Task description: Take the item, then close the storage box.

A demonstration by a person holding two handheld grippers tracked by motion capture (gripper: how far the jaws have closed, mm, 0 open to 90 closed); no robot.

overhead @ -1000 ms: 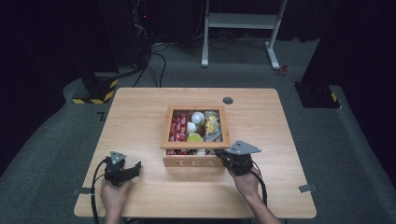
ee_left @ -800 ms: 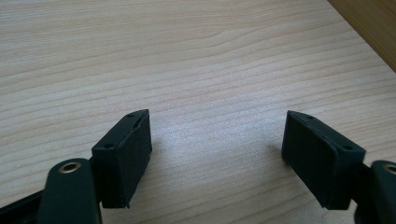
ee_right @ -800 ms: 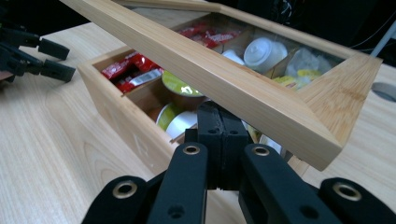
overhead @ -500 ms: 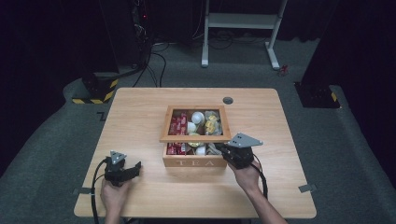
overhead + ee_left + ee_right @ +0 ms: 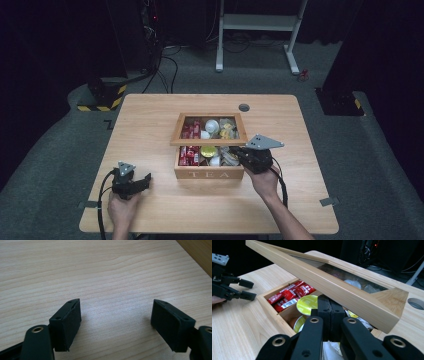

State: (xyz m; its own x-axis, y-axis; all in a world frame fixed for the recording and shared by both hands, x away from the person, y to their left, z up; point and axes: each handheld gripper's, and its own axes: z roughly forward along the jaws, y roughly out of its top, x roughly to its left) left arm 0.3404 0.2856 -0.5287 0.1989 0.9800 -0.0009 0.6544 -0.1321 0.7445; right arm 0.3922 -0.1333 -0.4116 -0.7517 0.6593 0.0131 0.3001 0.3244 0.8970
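Mid-frame on the desk (image 5: 150, 115) in the high view: tea box (image 5: 209, 174), lid (image 5: 208, 130) hinged at the far edge and partly raised. Right gripper (image 5: 239, 153) at the box's right front corner, jaws clenched with nothing between them, tips tucked under the lid's front rail. Same in the right gripper view: lid (image 5: 332, 287) slanting across the upper frame, resting over the closed jaws; red sachets (image 5: 289, 295) and yellow-green pod (image 5: 308, 304) visible in the box below. Left gripper (image 5: 146, 181) at lower left of the high view, parked on the desk, well apart from the box; jaws released, bare wood between them in the left gripper view.

Step in hand, by the look of it: levering the lid open, roughly part way. Next move calls for more upward and rearward push along the hinge arc until the lid passes vertical and holds. Risk: lid slipping off the jaws and dropping shut, or box sliding, since nothing braces it.
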